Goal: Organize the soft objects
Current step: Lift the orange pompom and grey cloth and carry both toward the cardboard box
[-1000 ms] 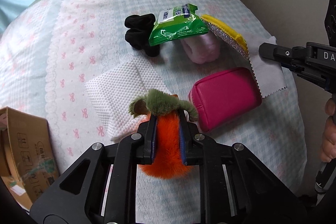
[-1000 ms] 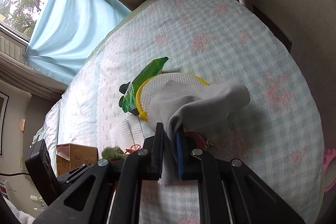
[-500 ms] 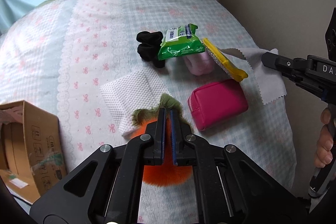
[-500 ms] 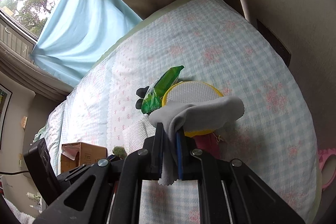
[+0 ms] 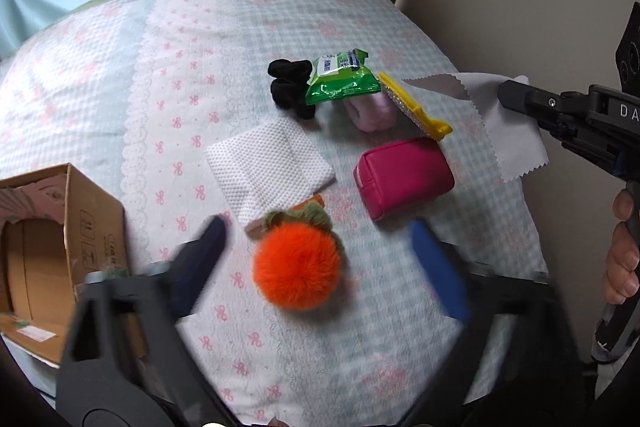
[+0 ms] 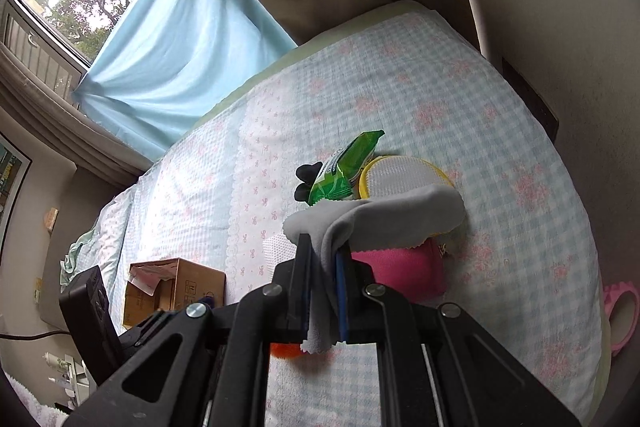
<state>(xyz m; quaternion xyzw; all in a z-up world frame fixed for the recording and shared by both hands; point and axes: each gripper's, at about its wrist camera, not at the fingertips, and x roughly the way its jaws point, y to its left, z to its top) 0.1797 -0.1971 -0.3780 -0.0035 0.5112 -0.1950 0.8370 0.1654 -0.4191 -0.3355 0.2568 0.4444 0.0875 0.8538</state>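
On the bed, we hold the left gripper (image 5: 316, 255) spread wide, jaws either side of the orange pom-pom (image 5: 298, 265), which lies loose on the bedspread (image 5: 180, 67), touching neither jaw. It sits dead centre btwn the blue pads (image 5: 434, 267), green tuft pointing away from us, so we judge the left tool far nearer to it than the right. Just past it: white cloth (image 5: 268, 163), then pink pouch (image 5: 406, 177) to the right. At left, the cardboard box (image 5: 60, 227), open side facing us. Farther out, black item (image 5: 290, 87), green packet (image 5: 340, 81) and yellow-rimmed pad (image 5: 416, 111) in a cluster. Our right gripper (image 6: 324, 287) is clamped on the grey cloth (image 6: 384, 215), lifted clear w/ its free end draped over the pouch and pad.
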